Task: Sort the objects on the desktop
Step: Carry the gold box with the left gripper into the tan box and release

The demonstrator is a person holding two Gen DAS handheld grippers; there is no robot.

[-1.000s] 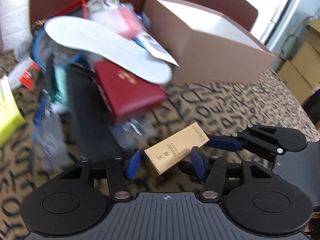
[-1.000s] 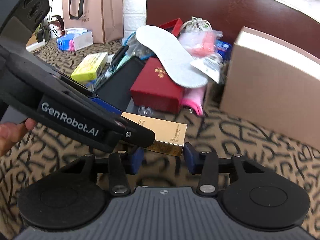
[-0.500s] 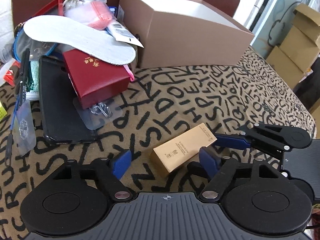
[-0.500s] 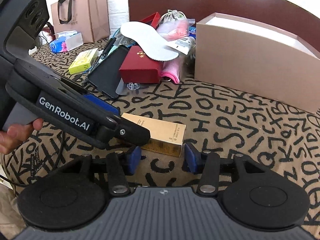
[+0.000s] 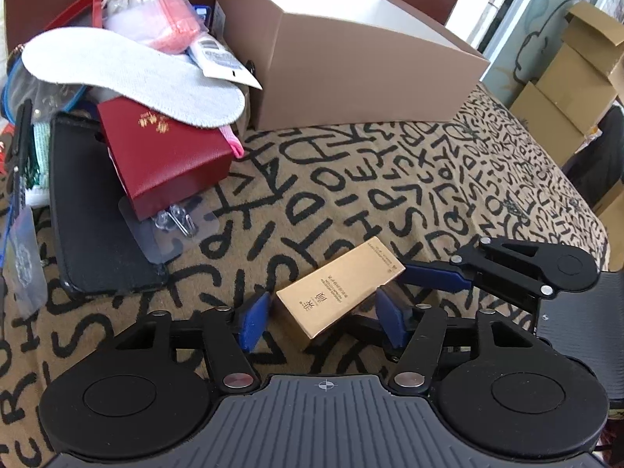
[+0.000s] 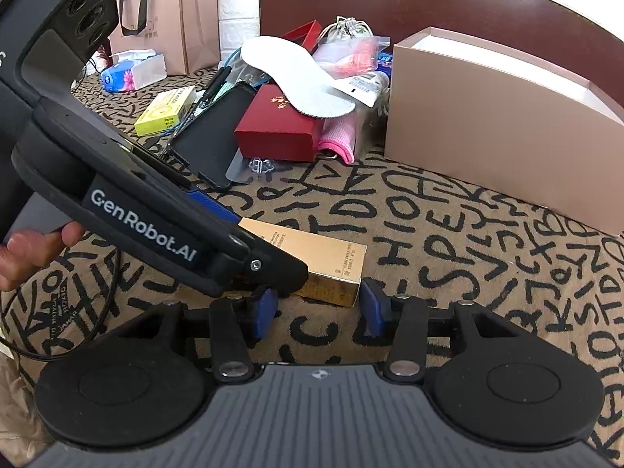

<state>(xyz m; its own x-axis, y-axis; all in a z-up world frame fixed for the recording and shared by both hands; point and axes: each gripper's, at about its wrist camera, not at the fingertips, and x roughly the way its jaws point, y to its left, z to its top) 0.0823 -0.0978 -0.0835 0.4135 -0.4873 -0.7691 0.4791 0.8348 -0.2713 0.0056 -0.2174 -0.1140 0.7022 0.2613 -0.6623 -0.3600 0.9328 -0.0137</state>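
Gold box (image 5: 339,288) could skid sideways, since both grippers' jaws, the left's just narrowing, flank it ungripped.

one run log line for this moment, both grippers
left gripper: open, closing around gold box | right gripper: open at box end | gold box: lying on patterned cloth
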